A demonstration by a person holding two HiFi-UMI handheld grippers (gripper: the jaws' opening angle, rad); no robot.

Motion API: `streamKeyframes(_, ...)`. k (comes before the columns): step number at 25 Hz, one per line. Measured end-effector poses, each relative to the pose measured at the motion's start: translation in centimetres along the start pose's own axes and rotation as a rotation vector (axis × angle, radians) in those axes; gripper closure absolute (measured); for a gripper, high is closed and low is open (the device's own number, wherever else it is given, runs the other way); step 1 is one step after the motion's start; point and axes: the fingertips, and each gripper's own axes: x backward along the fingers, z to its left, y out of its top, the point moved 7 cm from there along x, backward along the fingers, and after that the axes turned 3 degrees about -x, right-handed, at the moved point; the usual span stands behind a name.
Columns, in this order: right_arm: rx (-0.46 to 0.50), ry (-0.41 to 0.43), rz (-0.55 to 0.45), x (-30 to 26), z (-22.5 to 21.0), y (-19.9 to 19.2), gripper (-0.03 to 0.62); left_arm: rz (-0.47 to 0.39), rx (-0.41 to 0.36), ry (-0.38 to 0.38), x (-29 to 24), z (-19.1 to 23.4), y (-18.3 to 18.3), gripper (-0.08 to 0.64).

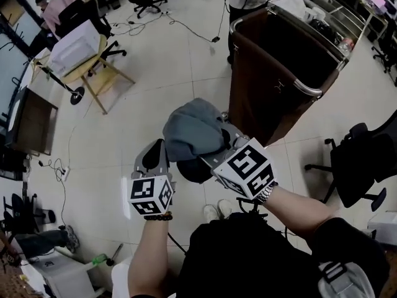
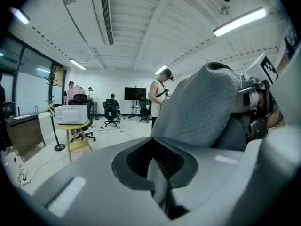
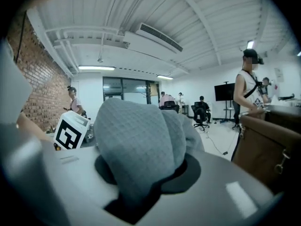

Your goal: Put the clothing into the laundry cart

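A bunched grey garment (image 1: 195, 132) was held above the tiled floor (image 1: 167, 61), clamped in the jaws of the right gripper (image 3: 138, 197). It was near the brown laundry cart (image 1: 279, 73) but not in it. The left gripper (image 2: 160, 185) sat just beside the cloth, its jaws pressed together on nothing. A black office chair (image 1: 363, 160) stood to the right.

Grey clothing (image 1: 195, 132) bunched, off floor, nr brown laundry cart (image 1: 273, 89).

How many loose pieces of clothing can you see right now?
1: a grey garment bunched in the right gripper, short of the cart. More may be hidden inside the cart.
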Motion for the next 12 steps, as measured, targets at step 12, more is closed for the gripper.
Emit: streamKeyframes(12,-0.049,-0.315,-0.06,8.6,0.9,3.3,0.449,-0.03,-0.045,-0.292,-1.3,-5.5,4.9,0.557)
